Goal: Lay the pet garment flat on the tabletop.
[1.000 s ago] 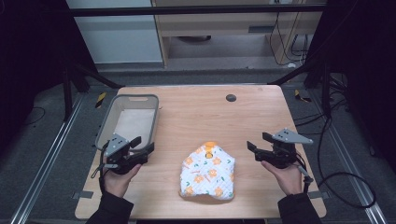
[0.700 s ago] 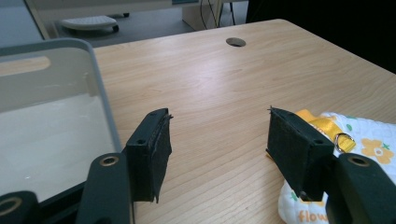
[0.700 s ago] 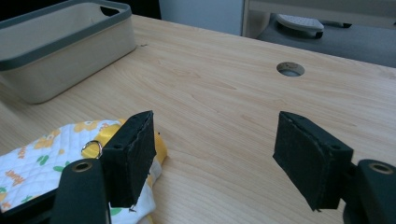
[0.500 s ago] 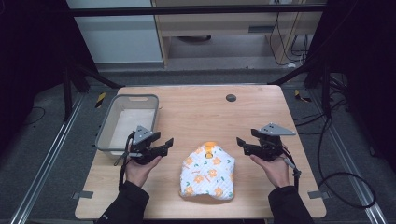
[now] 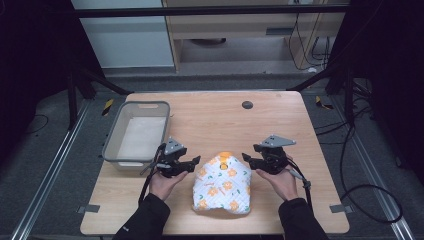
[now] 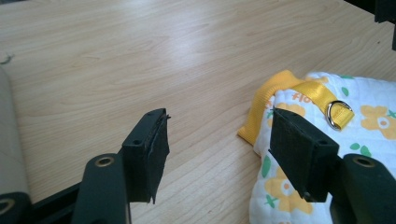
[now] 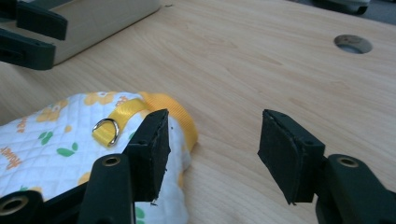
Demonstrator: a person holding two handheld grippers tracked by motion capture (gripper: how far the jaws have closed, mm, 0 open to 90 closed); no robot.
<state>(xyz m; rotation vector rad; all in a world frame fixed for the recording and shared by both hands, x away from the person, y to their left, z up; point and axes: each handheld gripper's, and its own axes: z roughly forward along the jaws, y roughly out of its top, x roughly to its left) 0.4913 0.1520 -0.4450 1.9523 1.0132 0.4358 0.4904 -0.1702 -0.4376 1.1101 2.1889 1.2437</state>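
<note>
A soft white quilted bag (image 5: 223, 186) with orange flowers, a yellow strap (image 6: 312, 91) and a metal ring (image 7: 105, 131) lies on the wooden table (image 5: 210, 120), between the tongs. The left gripper (image 5: 192, 163) and right gripper (image 5: 246, 160) sit just beside its top corners. Both are spread and pinch nothing; the right one's jaws have just been closing.

- one quilted white cloth item (image 5: 223, 186) with orange flower print
- one yellow strap (image 6: 322, 95) on it, with one metal d-ring (image 6: 339, 113)
- one grey bin (image 5: 116, 141)
- two handheld grippers: left gripper (image 5: 192, 163), right gripper (image 5: 246, 160)
- one wooden table (image 5: 210, 120) with one round hole (image 5: 246, 105)
</note>
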